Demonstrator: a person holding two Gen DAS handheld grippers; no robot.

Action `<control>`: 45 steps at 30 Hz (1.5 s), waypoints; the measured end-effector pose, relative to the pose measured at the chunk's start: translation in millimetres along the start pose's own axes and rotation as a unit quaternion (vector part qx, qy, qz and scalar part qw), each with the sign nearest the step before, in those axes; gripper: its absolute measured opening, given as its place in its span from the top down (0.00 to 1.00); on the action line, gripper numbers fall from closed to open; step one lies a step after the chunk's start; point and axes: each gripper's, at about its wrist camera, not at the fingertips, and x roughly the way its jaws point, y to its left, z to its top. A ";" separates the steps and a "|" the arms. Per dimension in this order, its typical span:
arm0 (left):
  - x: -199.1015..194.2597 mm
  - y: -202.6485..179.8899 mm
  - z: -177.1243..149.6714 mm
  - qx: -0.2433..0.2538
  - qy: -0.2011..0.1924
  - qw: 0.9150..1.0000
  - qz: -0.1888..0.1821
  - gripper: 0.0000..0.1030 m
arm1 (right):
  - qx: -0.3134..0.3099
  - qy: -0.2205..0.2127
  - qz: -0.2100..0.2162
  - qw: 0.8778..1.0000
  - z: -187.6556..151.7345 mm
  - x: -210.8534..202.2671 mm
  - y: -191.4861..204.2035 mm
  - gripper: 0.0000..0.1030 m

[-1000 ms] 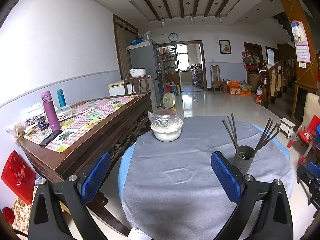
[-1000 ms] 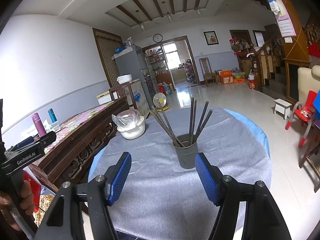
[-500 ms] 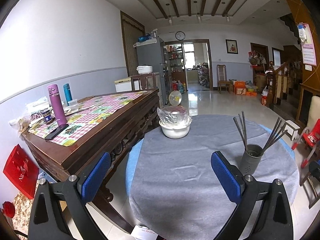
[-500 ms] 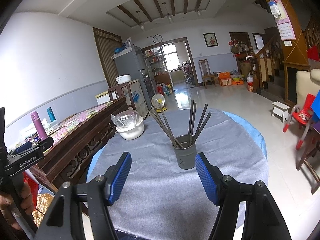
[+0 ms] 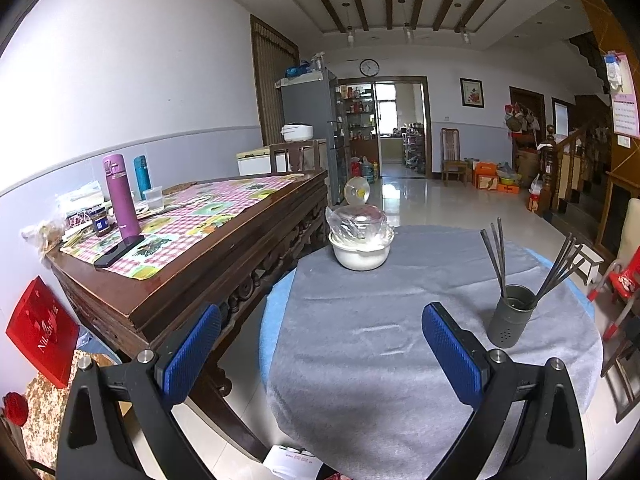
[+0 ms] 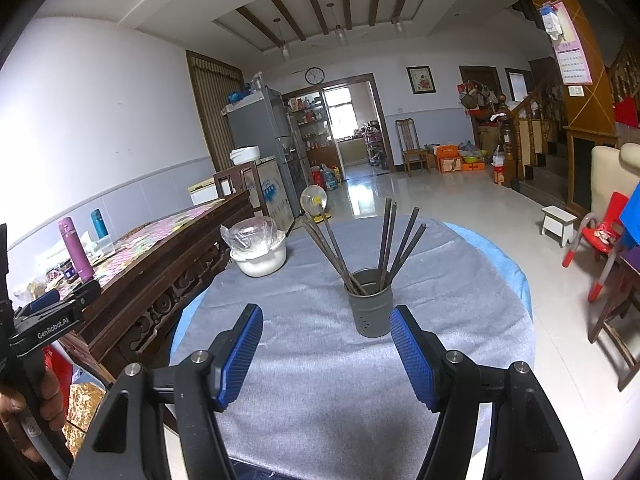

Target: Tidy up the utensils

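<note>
both tongs, left (image 5: 320, 352) and right (image 6: 326, 354), have drawn back, gaping, level.

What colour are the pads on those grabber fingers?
Blue pads, textured, on black frames; clearest in the right wrist view.

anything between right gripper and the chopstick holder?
Nothing. In the right wrist view only bare grey tablecloth lies between the open right gripper and the chopstick holder.

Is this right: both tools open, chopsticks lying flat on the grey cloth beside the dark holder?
Not quite. The dark chopsticks stand inside the dark grey perforated holder, not flat on the grey tablecloth; the right wrist view shows it. Both the left tool and right tool are open.
</note>
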 end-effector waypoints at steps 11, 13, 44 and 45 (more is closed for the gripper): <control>2.2 13.0 -4.8 -0.011 0.003 1.000 0.000 0.03 | -0.003 0.004 -0.004 1.000 -1.9 2.3 6.3 0.32; 2.7 13.9 -5.7 -0.011 0.004 1.000 -0.001 0.03 | -0.005 0.007 -0.006 1.000 -2.4 3.4 7.8 0.32; 0.9 16.4 -7.3 -0.004 0.008 1.000 0.006 0.03 | -0.002 0.040 -0.039 0.998 -2.6 13.6 12.3 0.32; 0.6 16.6 -7.0 -0.004 0.008 1.000 0.007 0.03 | -0.003 0.040 -0.039 0.998 -2.2 13.5 12.7 0.32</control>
